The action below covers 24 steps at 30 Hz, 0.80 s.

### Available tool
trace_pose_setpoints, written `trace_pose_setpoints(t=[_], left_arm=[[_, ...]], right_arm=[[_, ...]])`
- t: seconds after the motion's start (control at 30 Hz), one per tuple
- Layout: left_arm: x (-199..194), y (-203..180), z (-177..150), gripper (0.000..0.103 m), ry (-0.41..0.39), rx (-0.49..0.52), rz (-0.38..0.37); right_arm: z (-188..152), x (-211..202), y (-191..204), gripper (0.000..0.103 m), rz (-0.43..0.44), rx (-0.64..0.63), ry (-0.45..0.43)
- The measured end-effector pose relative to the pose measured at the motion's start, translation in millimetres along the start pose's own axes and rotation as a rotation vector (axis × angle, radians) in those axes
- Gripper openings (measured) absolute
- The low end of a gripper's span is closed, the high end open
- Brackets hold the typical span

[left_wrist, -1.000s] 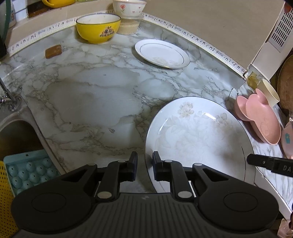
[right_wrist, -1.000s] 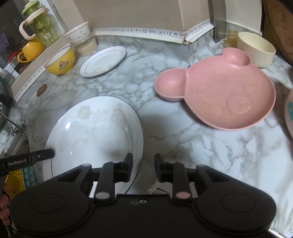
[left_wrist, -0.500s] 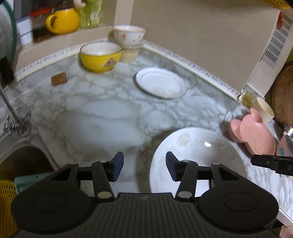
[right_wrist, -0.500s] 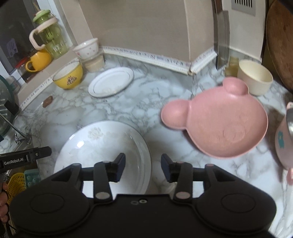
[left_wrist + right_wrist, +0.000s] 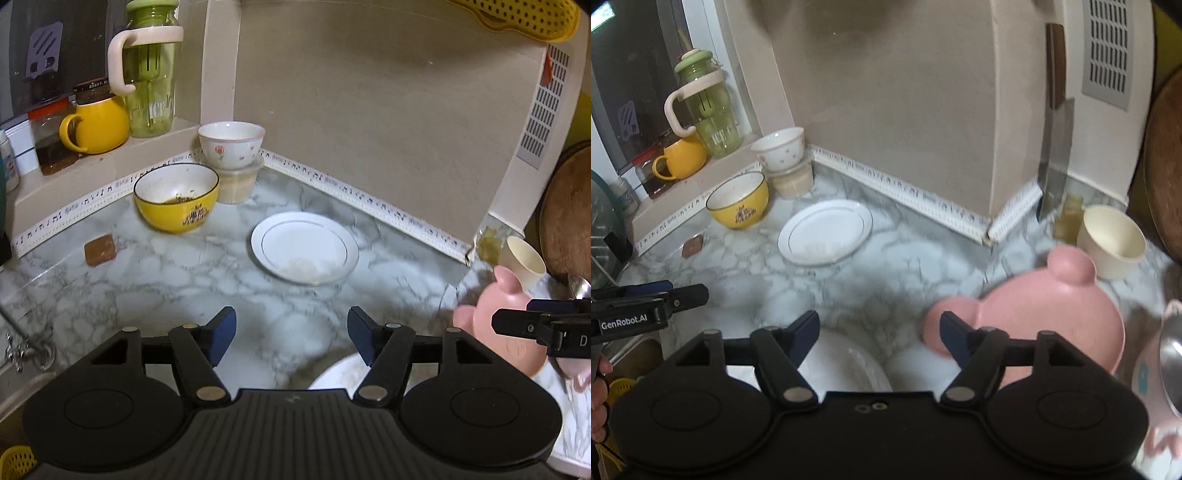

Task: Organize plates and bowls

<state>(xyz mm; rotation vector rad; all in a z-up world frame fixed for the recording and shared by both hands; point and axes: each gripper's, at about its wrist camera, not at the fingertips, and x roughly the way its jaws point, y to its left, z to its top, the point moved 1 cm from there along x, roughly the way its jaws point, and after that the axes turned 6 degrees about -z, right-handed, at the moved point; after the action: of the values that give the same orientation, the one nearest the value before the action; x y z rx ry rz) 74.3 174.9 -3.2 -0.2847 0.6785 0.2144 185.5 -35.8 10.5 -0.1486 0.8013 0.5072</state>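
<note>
My left gripper (image 5: 291, 338) hangs above the marble counter (image 5: 184, 280), its jaws opening with nothing between them. My right gripper (image 5: 879, 338) is likewise opening and empty. The large floral plate (image 5: 846, 363) lies flat just below both, also peeking out in the left wrist view as a white plate edge (image 5: 340, 373). A small white plate (image 5: 304, 247) with crumbs sits mid-counter. A yellow bowl (image 5: 176, 201) and a white flowered bowl (image 5: 231, 143) stacked on a plastic tub stand at the back. The pink bear-shaped plate (image 5: 1045, 325) and a cream cup (image 5: 1112, 240) are to the right.
A green jug (image 5: 151, 70) and a yellow mug (image 5: 98, 123) stand on the window ledge. A brown sponge (image 5: 100, 250) lies on the counter, the tap (image 5: 22, 347) and sink at the left. A cleaver (image 5: 1054, 155) leans in the corner, with a wooden board (image 5: 1163, 177) at far right.
Both grippers let go of the large floral plate, opened wide and rose away from it. The plate stays flat on the counter.
</note>
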Motion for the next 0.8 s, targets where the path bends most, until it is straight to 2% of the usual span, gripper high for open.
trace_pose_setpoints(t=[0.17,0.27,0.5,0.63,0.67,0.73,0.8], left_arm=[[9.6,-3.1,19.5,0.076,-0.039,0.018,0.015],[21.6,-4.9,28.5,0.077,-0.047,0.027,0.039],[50.1,2.8,40.0,0.078,-0.066,0.018,0.06],[63.3,11.1,45.1,0.081,-0.074,-0.001,0.032],[67.6,13.2,46.6,0.082,-0.072,-0.002,0.026],[78.2,17.7,50.4,0.091,-0.062,-0.01,0.027],[90.2,21.9,55.1,0.091,-0.046,-0.015,0.027]], right_arm=[[17.9,13.4,4.2,0.091,0.01,-0.032,-0.032],[27.9,25.2,6.9,0.099,0.024,-0.047,-0.041],[45.2,57.5,13.9,0.102,0.02,-0.05,-0.034],[51.8,79.9,13.5,0.103,0.013,-0.039,-0.02],[53.5,85.5,13.1,0.103,0.011,-0.035,-0.018],[56.6,94.8,12.1,0.103,0.017,-0.024,-0.019],[60.8,104.4,12.0,0.103,0.009,-0.014,-0.015]])
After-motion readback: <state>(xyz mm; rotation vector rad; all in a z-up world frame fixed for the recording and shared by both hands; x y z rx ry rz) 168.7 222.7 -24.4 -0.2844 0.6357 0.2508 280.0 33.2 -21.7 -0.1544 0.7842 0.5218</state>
